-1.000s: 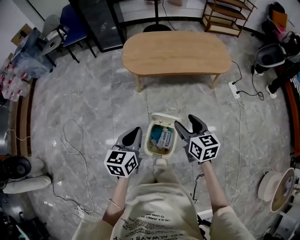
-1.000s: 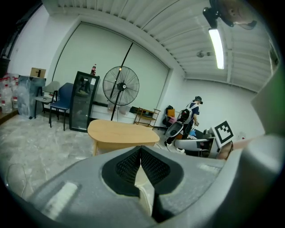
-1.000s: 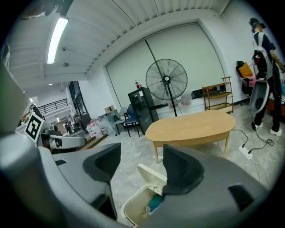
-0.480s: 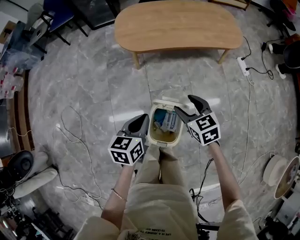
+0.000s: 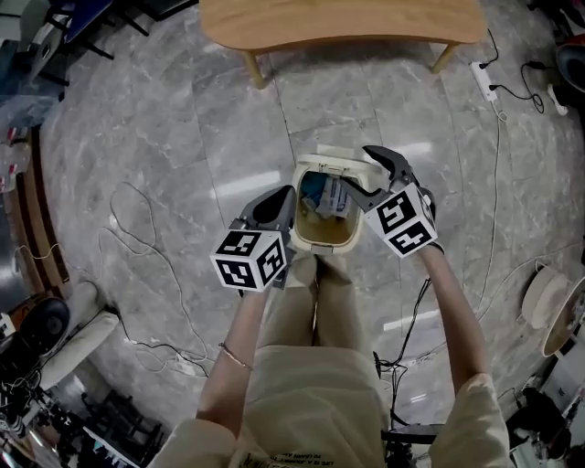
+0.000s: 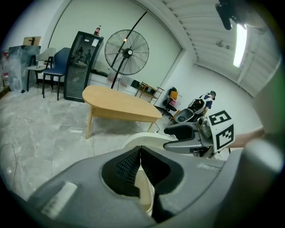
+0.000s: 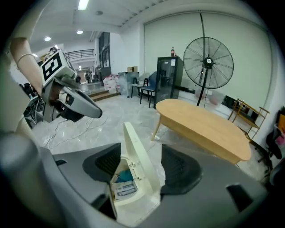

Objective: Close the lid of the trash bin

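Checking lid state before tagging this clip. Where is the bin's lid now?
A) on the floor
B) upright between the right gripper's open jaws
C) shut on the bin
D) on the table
B: the lid stands upright between the parted jaws of the right gripper, above the open trash bin.

The head view looks steeply down over the trash bin (image 5: 324, 247); both gripper views, low and close beside it, face the far wooden table (image 5: 338, 18), shared by all three.
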Demonstrator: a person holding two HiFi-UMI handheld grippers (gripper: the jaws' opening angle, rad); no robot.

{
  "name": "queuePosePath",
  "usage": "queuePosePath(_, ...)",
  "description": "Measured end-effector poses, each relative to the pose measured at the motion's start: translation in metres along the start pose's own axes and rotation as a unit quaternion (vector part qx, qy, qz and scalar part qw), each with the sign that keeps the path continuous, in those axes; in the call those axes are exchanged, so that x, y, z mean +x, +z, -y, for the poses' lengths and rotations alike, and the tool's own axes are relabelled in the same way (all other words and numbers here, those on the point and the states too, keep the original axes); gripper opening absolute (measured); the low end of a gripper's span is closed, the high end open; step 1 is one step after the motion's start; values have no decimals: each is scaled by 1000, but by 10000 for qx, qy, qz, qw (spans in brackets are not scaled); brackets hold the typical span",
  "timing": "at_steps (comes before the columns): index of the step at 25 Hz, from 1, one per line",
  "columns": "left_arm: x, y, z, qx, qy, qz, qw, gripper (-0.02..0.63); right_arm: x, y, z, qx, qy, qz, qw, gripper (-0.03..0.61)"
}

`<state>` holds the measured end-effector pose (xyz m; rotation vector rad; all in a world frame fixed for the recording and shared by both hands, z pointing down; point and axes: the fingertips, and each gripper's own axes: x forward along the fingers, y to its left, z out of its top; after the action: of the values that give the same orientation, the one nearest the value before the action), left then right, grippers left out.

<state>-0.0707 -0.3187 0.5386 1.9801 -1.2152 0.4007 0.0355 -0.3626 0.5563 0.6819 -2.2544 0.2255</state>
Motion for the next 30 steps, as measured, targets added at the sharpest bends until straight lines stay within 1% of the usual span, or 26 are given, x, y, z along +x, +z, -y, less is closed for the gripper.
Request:
queuePosePath(5,3,-7,-4,-24,-55,-82,9999,23,4,-5,-8,-285,-21,-157,9995,284)
queuePosePath(11,1,-16,-7,-36,-125,-108,9999,23,5,-9,-12,-571,-209,-258,9978,284)
queuePosePath(19,-6,-41,-7,54,-260,-138,9996,23,3,-21,-27,-1148,-381,-362,9920,284)
queuePosePath(25,-8,-65,-12,37,-220,-156,9996,23,2,-34,-46,-1377,-466,-346,9888,284)
queuePosePath(30,-21,-81,-9,-37,-138,-134,9998,23,-4,-44,-68,-1408,-426,-326,9886,282)
